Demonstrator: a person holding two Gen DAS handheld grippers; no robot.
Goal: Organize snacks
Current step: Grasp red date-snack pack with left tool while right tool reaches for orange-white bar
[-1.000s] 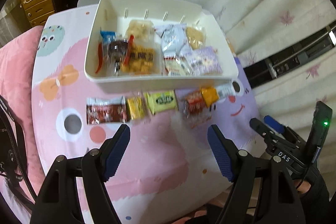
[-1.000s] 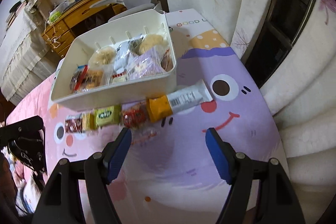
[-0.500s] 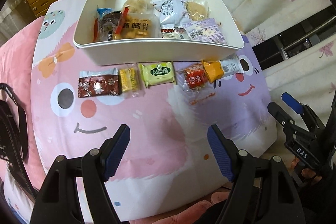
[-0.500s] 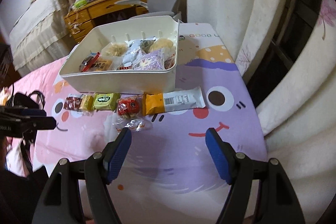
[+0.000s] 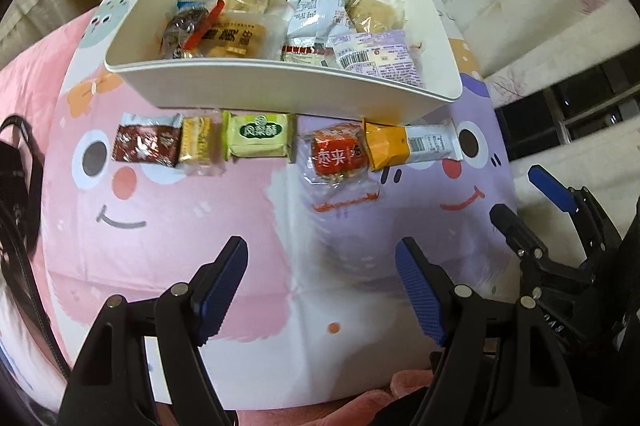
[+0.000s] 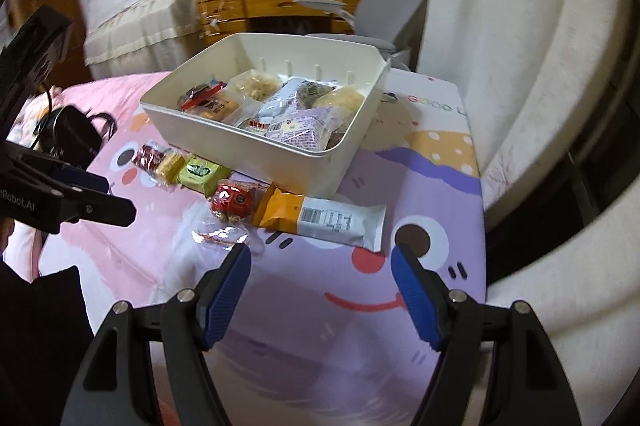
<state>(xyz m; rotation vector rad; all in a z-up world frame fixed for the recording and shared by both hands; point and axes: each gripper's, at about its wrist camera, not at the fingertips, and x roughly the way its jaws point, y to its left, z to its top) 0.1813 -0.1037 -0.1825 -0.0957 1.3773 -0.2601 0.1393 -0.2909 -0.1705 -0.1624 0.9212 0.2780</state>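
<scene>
Five packets (image 5: 260, 139) lay before the bin (image 5: 280, 88); both claws, left (image 5: 320, 288) and right (image 6: 320, 292), gaped empty. Best pinch one packet by its edge.

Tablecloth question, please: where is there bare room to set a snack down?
Free: the tablecloth between the snack row and the left gripper, and right of the white bar. Crowded: the bin and the strip along its front wall.

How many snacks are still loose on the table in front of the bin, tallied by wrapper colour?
Brown: 1, brown packet
Yellow: 1, small yellow packet
Green: 1, green packet
Red: 1, red packet
Orange and white: 1, long bar
Total: 5
</scene>
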